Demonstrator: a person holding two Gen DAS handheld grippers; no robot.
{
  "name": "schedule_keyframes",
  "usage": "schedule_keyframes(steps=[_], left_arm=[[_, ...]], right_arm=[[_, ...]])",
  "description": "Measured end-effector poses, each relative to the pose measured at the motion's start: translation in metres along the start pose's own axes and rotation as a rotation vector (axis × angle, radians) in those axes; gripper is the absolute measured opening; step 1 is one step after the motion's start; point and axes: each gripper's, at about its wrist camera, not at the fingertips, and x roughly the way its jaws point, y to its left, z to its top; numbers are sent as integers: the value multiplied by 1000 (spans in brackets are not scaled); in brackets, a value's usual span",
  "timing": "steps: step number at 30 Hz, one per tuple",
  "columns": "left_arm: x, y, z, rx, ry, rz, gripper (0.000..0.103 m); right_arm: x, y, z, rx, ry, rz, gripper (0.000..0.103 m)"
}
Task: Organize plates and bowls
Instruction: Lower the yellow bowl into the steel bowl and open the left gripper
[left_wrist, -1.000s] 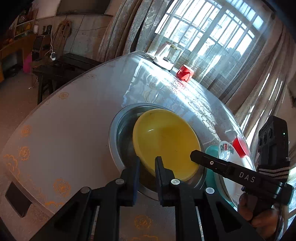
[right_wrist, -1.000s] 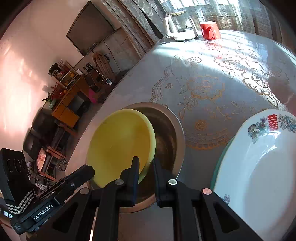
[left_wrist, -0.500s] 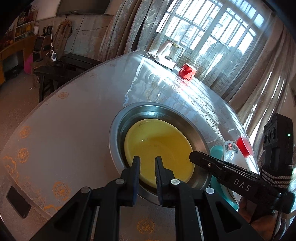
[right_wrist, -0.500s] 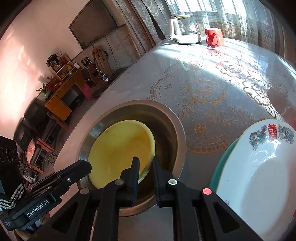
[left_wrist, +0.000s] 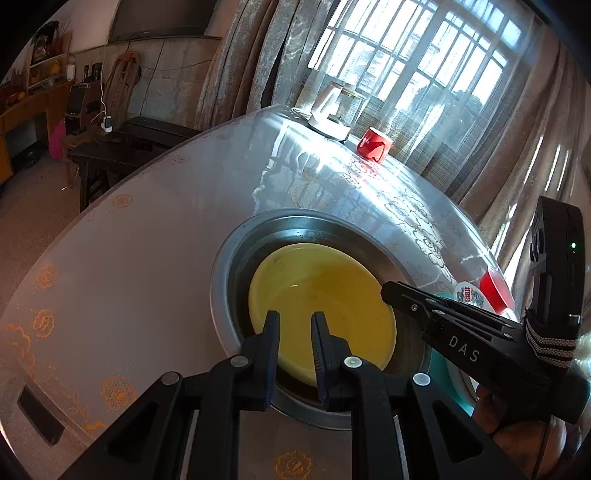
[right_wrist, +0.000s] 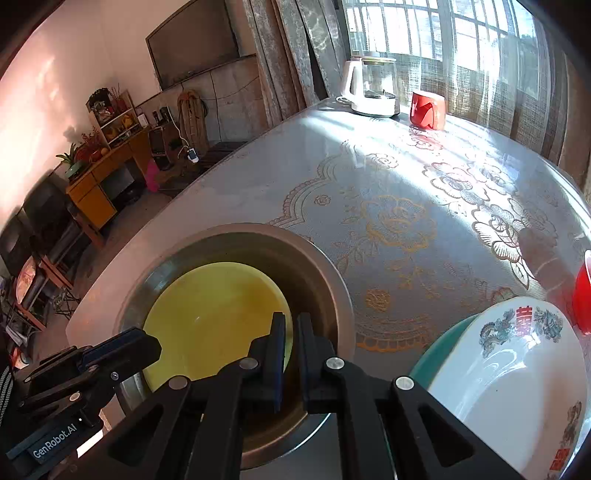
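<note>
The yellow plate (left_wrist: 321, 310) lies flat in the metal basin (left_wrist: 258, 229). Left tool (left_wrist: 294, 332) opening off its rim; right tool (right_wrist: 288, 332) nearly closed, empty. White plate (right_wrist: 509, 376) and teal plate (right_wrist: 432, 358) remain on the desk (right_wrist: 406, 192).

One round yellow plastic plate (left_wrist: 321, 306) lies inside one round steel basin (left_wrist: 221, 280). Beside the basin are one white porcelain plate with a red character (right_wrist: 509, 391), one teal plate (right_wrist: 436, 350) under it, and one small red bowl (left_wrist: 495, 290). Beyond the basin stand one red cup (right_wrist: 427, 110) and one white-based glass kettle (right_wrist: 373, 88).
</note>
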Motion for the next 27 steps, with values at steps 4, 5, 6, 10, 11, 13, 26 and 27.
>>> schedule_keyframes(steps=[4,5,6,10,11,13,26,27], left_arm=[[0,-3,-2,28,-11,28,18],[0,-3,-2,28,-10,27,19],[0,-3,-2,28,-10,26,20],[-2,-3,-2,36,-17,37,21],[-2,-3,-2,36,-19,41,22],[-4,-3,-3,40,-22,47,22],[-17,-23,-5,114,-50,56,23],[-18,-25,-6,121,-50,54,22]], right_arm=[[3,1,0,23,3,30,7],[3,0,-1,24,4,28,7],[3,-1,-2,30,10,30,9],[-1,-4,-6,56,2,61,12],[-3,-4,-7,57,-5,63,13],[-7,-4,-8,63,-13,72,14],[-49,-15,-20,122,-91,110,22],[-51,-17,-22,128,-97,106,23]])
